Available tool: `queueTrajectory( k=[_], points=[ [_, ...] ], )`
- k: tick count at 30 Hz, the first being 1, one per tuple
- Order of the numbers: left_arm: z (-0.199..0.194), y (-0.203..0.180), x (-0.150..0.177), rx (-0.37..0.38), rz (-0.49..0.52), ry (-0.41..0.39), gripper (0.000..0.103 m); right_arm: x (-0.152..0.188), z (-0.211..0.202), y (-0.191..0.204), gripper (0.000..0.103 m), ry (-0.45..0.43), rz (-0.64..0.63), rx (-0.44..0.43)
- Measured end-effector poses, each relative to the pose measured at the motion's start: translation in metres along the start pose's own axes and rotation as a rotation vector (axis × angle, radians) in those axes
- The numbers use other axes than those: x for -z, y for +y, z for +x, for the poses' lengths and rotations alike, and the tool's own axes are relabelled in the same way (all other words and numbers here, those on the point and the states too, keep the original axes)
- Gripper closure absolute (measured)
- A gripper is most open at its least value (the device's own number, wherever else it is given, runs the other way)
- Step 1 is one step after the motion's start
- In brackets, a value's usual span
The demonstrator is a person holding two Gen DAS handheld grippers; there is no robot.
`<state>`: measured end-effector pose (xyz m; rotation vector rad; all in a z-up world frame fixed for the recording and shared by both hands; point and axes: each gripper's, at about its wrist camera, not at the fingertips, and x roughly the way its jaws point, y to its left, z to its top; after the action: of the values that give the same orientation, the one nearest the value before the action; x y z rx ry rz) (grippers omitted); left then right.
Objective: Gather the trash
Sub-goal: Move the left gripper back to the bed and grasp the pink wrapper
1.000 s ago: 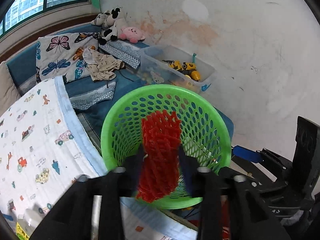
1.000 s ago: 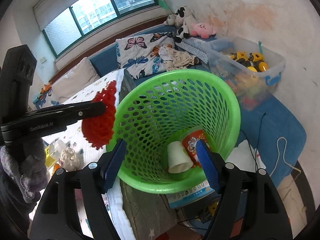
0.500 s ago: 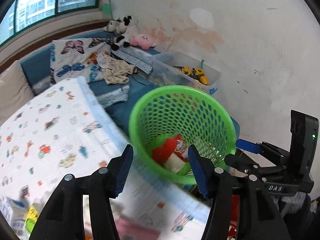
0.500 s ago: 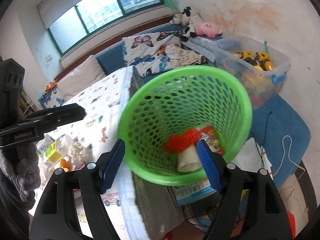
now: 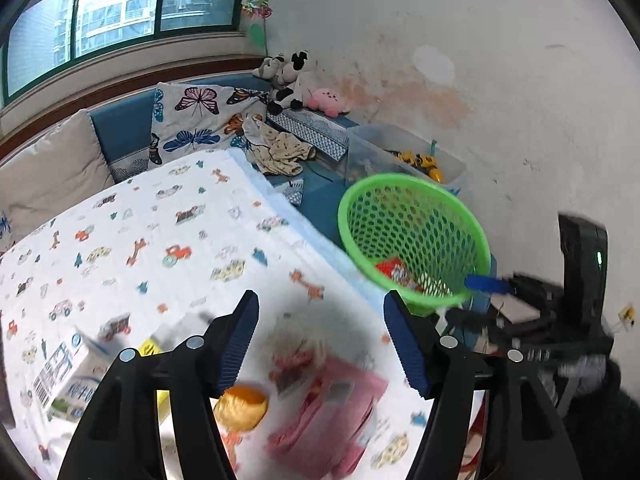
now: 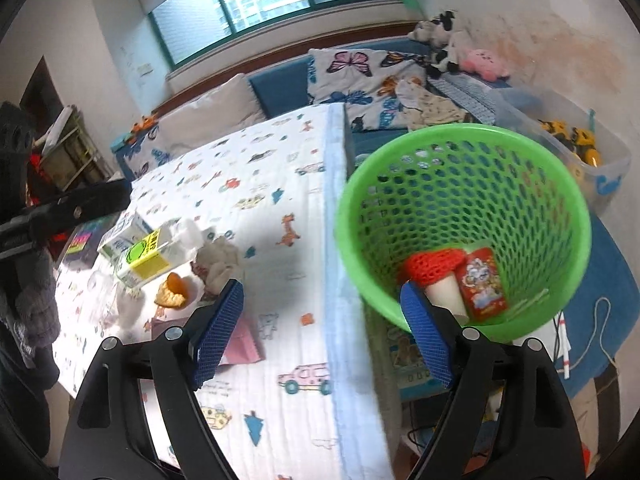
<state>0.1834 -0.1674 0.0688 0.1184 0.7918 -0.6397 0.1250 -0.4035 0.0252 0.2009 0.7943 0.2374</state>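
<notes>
A green mesh basket [image 6: 460, 168] [image 5: 360, 200] stands beside the table's right edge. In it lie a red foam net [image 6: 434, 266], a white paper cup [image 6: 444, 294] and a red packet [image 6: 482, 284]. My left gripper [image 5: 320, 344] is open and empty above trash on the table: an orange peel [image 5: 240, 406], a pink wrapper [image 5: 332, 408], a milk carton [image 5: 70, 376]. My right gripper [image 6: 322, 334] is open and empty over the table edge, next to the basket. The peel [image 6: 173, 290], a crumpled tissue [image 6: 218, 260] and the carton [image 6: 138, 248] show in the right wrist view.
The table carries a white cloth with cartoon prints [image 5: 160, 232]. Behind it are a blue bench with cushions [image 5: 192, 120], plush toys [image 5: 288, 76] and a clear toy bin [image 6: 576, 140]. A white wall [image 5: 500, 80] is to the right. Cables [image 6: 600, 320] lie on the floor.
My left gripper opened and let the red foam net drop into the basket, then swung left and back over the table's trash. My right gripper shifted left slightly.
</notes>
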Motion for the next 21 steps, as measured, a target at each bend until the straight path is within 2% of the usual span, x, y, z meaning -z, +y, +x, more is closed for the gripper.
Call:
queueTrajectory(
  k=[2,6,10,16,21],
  points=[
    [-0.001,-0.002,0.012,0.016,0.029,0.021,0.034,-0.001,0.001,0.003,0.022,0.002,-0.002,0.001],
    [0.006,-0.01,0.038,0.058,0.095,0.069,0.031,-0.003,0.0,0.002,0.022,0.0,-0.004,0.008],
    [0.025,-0.025,0.061,0.077,0.183,0.149,0.028,-0.002,-0.001,0.0,0.022,0.002,0.001,0.015],
    [0.057,-0.031,0.083,0.033,0.234,0.237,0.026,-0.001,0.001,-0.003,0.022,0.011,0.009,0.01],
    [0.071,-0.031,0.094,-0.014,0.257,0.27,0.027,0.0,0.002,-0.002,0.022,0.013,0.011,0.002]
  ],
)
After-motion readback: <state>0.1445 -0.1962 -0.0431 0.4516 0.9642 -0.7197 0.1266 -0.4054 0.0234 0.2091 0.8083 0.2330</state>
